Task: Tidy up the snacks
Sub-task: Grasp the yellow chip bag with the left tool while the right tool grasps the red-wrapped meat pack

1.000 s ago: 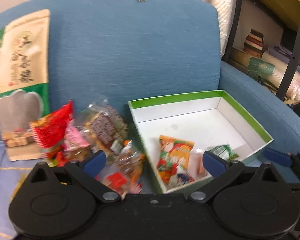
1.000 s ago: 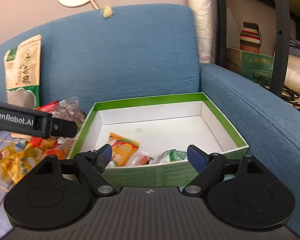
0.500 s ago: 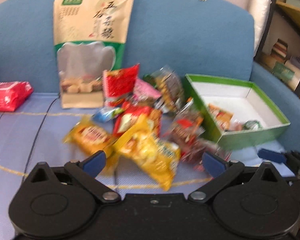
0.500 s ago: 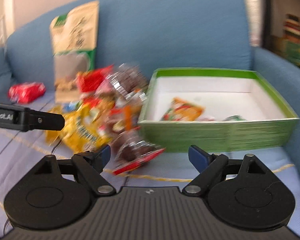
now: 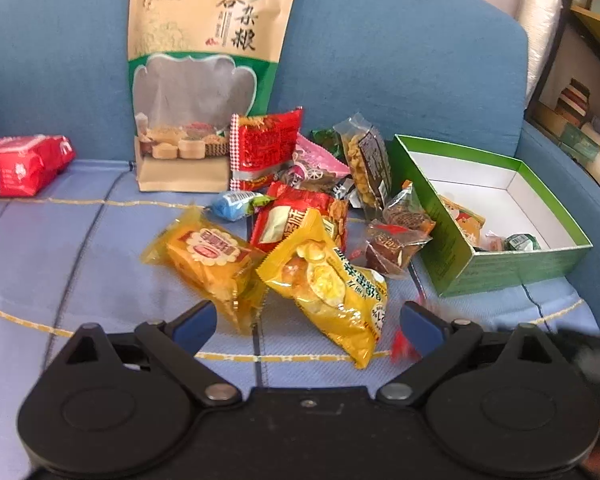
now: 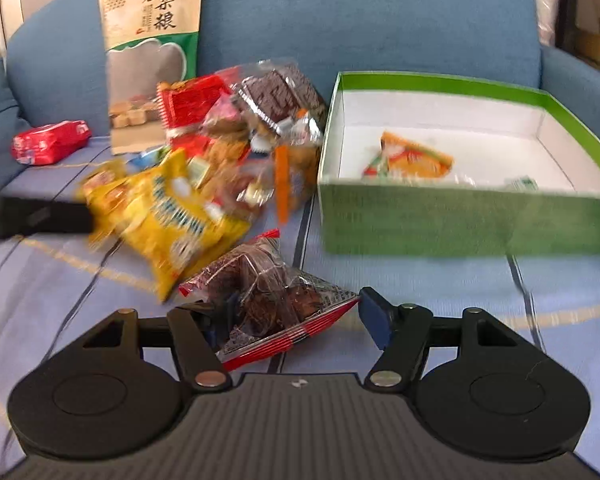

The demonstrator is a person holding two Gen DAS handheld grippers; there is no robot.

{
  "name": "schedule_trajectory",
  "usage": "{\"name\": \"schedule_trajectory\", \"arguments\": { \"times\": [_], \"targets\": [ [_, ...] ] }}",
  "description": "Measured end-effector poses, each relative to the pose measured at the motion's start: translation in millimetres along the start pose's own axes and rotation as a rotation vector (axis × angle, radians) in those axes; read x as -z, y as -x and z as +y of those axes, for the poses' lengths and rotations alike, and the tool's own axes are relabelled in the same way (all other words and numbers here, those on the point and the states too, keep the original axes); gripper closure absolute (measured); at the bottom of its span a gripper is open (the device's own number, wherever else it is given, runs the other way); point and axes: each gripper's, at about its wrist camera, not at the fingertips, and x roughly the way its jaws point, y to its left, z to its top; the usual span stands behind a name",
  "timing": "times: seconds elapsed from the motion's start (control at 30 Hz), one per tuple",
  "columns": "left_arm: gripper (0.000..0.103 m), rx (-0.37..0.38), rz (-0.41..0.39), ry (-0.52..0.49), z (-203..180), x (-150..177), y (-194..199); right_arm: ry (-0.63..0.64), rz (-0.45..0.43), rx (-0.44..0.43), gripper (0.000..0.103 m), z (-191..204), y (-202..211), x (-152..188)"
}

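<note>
- One green box (image 5: 496, 268) with a white inside.
- Three small packets in the box: one orange packet (image 6: 414, 160), one green sweet (image 5: 522, 242), one pale, blurred packet between them.
- Two yellow packets (image 5: 328, 284) at the front of the pile.
- One tall kraft pouch (image 5: 208, 40).
- One red pack (image 5: 18, 164) lying apart.
- One blue sweet (image 5: 236, 204).
- Two grippers.

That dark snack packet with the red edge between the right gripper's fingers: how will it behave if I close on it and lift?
The dark snack packet looks like thin crinkly film over lumpy pieces, so it will probably crumple and sag rather than stay stiff. The glossy wrapper may slip, so grip across the bulky middle. It seems light for its size. The right gripper is open around it.
</note>
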Motion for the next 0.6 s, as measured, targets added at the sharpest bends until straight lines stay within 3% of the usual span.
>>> {"name": "schedule_trajectory", "arguments": {
  "times": [0.17, 0.37, 0.47, 0.5, 0.53, 0.6],
  "targets": [
    [0.000, -0.005, 0.028, 0.039, -8, -6, -34, -0.022, 0.029, -0.087, 0.000, 7, 21, 18],
    [0.000, -0.028, 0.062, 0.066, -6, -14, -65, 0.144, -0.022, -0.042, 0.000, 21, 30, 16],
    [0.002, -0.031, 0.056, 0.053, -7, -17, -68, 0.147, -0.014, -0.059, 0.000, 23, 30, 15],
    [0.014, -0.017, 0.057, 0.046, -6, -17, -68, 0.140, -0.010, -0.067, 0.000, 23, 30, 15],
    [0.038, 0.012, 0.063, 0.049, -4, -17, -68, 0.132, -0.005, -0.077, 0.000, 24, 29, 15],
    [0.054, 0.074, 0.083, 0.082, 1, -14, -68, 0.125, 0.005, -0.091, 0.000, 25, 30, 16]
  ]
}}
